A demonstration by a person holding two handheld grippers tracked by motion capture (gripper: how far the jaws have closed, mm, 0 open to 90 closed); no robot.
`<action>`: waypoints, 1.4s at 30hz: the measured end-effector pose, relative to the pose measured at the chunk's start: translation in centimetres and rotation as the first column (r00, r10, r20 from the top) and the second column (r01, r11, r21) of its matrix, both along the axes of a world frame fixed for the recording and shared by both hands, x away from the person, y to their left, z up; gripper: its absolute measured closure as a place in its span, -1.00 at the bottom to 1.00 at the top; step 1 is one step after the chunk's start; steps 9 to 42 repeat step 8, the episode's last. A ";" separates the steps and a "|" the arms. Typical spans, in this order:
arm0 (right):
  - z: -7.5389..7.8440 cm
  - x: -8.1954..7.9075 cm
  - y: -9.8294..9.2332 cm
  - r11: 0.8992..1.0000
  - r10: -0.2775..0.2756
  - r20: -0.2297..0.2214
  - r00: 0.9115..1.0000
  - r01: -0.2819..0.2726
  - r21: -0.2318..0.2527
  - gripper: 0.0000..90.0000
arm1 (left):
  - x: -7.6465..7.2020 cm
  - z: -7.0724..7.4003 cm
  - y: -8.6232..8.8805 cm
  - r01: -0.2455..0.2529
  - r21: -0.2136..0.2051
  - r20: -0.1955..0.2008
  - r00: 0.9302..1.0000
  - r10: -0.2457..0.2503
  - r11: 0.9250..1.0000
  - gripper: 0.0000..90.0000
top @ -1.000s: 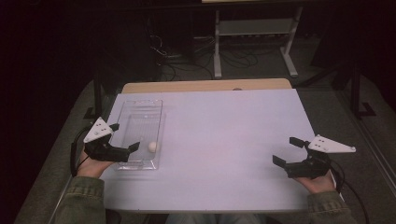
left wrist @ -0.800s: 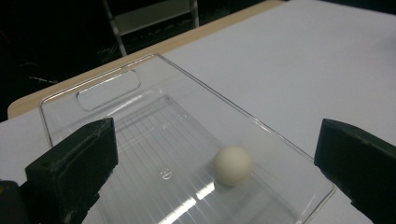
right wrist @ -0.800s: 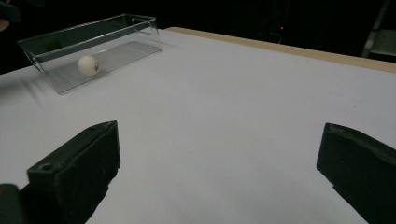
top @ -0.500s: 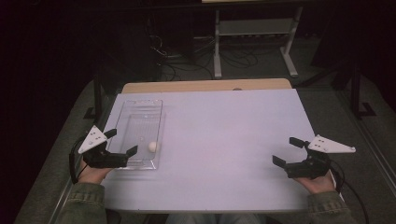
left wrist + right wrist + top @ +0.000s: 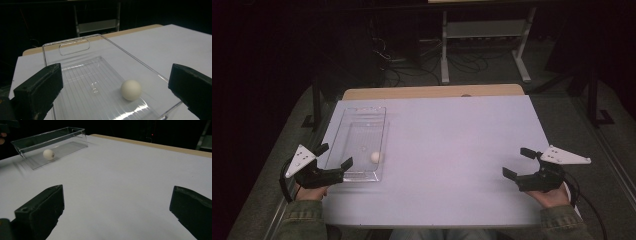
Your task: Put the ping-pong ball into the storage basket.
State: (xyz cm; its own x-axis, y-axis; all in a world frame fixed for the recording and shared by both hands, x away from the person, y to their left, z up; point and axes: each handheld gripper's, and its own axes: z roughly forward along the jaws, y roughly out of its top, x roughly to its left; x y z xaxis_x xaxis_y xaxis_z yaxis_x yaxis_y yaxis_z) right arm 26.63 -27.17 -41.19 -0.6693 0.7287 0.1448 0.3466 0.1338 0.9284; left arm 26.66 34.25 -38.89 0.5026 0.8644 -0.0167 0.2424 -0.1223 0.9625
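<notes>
Ball (image 5: 131, 90): light, smooth, rigid, judged slippery; taken across its middle, lying ahead between spread left fingers (image 5: 37, 90). Right fingers (image 5: 40, 211) spread, empty.

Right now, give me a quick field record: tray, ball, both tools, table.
tray: clear plastic tray, left part of the table, handle cutout at the far end
ball: white ball inside the tray, near end, right side
left tool: left tool open, at the tray's near end, holding nothing
right tool: right tool open, near right corner, holding nothing
table: white table
</notes>
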 end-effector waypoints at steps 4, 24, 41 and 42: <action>-0.2 0.0 0.2 1.000 0.004 0.000 1.000 -0.004 0.000 -1.00 | -0.2 -0.2 0.3 -0.010 -0.026 0.001 1.000 0.010 1.000 -1.00; -0.6 0.0 0.5 1.000 0.011 -0.012 1.000 -0.012 -0.016 -1.00 | -0.1 -0.4 0.7 -0.018 -0.059 -0.005 1.000 0.018 0.998 -1.00; -0.6 0.0 0.5 1.000 0.011 -0.012 1.000 -0.012 -0.016 -1.00 | -0.1 -0.4 0.7 -0.018 -0.059 -0.005 1.000 0.018 0.998 -1.00; -0.6 0.0 0.5 1.000 0.011 -0.012 1.000 -0.012 -0.016 -1.00 | -0.1 -0.4 0.7 -0.018 -0.059 -0.005 1.000 0.018 0.998 -1.00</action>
